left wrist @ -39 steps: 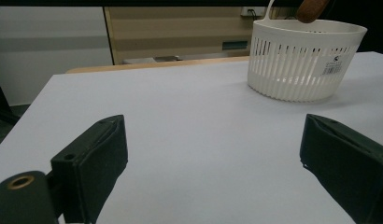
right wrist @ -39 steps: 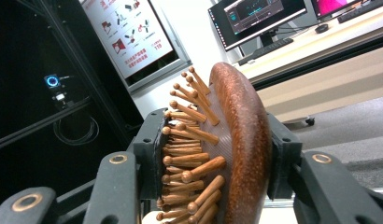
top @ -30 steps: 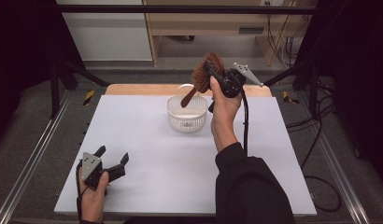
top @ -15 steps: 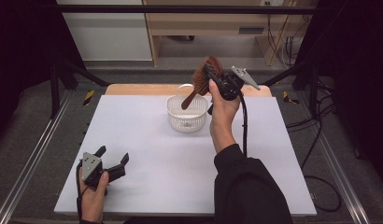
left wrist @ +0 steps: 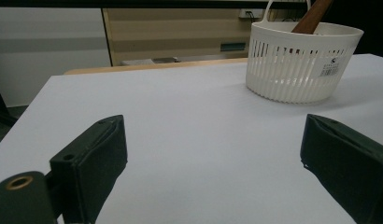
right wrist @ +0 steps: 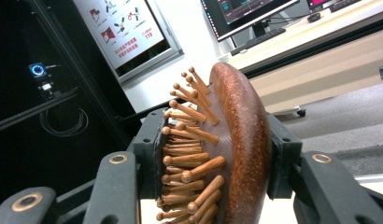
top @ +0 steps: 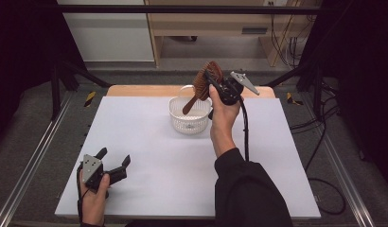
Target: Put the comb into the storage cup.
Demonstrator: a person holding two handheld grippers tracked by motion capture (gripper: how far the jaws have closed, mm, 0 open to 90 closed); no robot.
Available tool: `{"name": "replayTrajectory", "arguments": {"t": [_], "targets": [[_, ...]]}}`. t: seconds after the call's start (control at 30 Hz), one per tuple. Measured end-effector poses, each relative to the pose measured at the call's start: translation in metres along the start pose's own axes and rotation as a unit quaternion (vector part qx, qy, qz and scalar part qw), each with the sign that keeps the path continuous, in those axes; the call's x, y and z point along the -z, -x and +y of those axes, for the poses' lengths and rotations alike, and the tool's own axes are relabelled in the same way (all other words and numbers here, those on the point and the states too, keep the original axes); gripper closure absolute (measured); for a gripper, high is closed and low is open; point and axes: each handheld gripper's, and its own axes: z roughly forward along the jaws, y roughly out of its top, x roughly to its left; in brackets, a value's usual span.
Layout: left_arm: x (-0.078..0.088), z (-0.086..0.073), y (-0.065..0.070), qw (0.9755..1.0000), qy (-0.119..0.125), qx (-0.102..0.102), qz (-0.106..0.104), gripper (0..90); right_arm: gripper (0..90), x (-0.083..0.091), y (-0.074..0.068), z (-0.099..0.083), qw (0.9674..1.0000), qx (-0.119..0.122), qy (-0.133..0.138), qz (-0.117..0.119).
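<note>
A brown wooden hairbrush [top: 205, 85] hangs tilted over the white slotted basket [top: 188, 122] at the back middle of the table, its handle end dipping into the basket. My right gripper [top: 212, 80] is shut on the brush head; in the right gripper view the jaws clamp the head [right wrist: 227, 149] from both sides, wooden pins facing left. My left gripper [top: 114, 158] rests open on the near left of the table with nothing between its jaws. The left gripper view shows the basket [left wrist: 299, 63] ahead at the right, with the brush handle [left wrist: 312, 16] sticking out of it.
A white tabletop [top: 149, 156] spreads between the grippers. A wooden strip [top: 145, 91] runs along its far edge. Metal frame rails [top: 36, 156] flank the table, and cables [top: 324, 142] lie on the floor at the right.
The right hand has held the brush over the basket with only a slight shift; the left gripper has stayed put.
</note>
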Motion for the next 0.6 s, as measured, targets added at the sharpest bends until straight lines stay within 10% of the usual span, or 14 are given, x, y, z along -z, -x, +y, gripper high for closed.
{"name": "replayTrajectory", "arguments": {"t": [0.6], "targets": [[0.000,0.000,0.000,1.0000,-0.001,0.000,-0.003,7.1,50.5,-0.001,0.007,-0.015,1.0000,-0.007,-0.005,-0.004]]}}
